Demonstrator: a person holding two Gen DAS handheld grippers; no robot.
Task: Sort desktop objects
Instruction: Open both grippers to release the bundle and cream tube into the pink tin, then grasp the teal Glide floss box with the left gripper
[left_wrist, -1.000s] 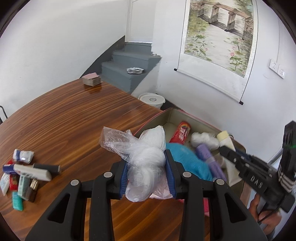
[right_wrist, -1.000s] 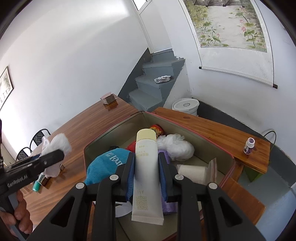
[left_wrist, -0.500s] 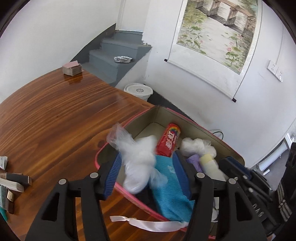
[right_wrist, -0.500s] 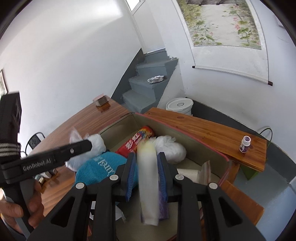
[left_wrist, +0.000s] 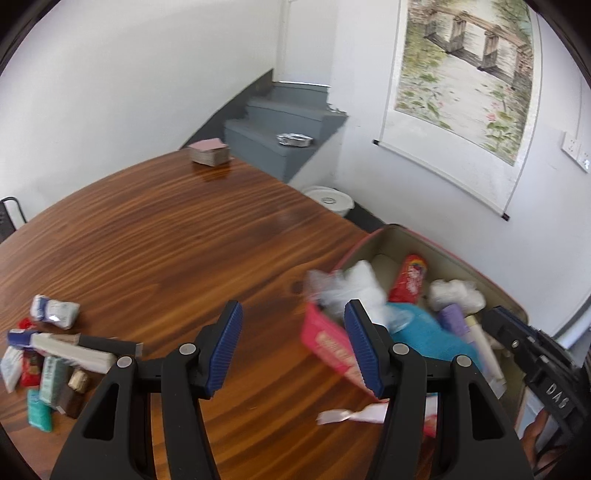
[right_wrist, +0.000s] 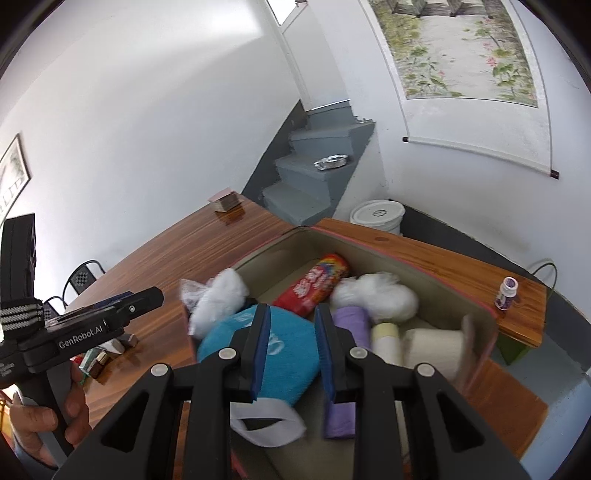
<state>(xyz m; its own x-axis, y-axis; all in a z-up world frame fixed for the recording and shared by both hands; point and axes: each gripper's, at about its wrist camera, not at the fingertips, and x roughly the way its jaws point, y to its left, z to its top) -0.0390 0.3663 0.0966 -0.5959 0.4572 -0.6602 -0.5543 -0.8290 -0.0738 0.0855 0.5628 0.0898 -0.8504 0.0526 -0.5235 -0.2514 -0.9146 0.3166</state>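
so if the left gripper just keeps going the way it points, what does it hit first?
Probably bare table. The left gripper is open and empty, aimed down at the wood between the item pile and the box. Depth is unclear; its right finger passes close to the box's near corner.

- The worktop (left_wrist: 192, 236) is glossy varnished wood.
- The bag (right_wrist: 218, 299) is crinkly clear plastic.
- The blue cloth (right_wrist: 291, 354) looks matt and woven.
- The box (right_wrist: 436, 291) has a matt fabric lining.
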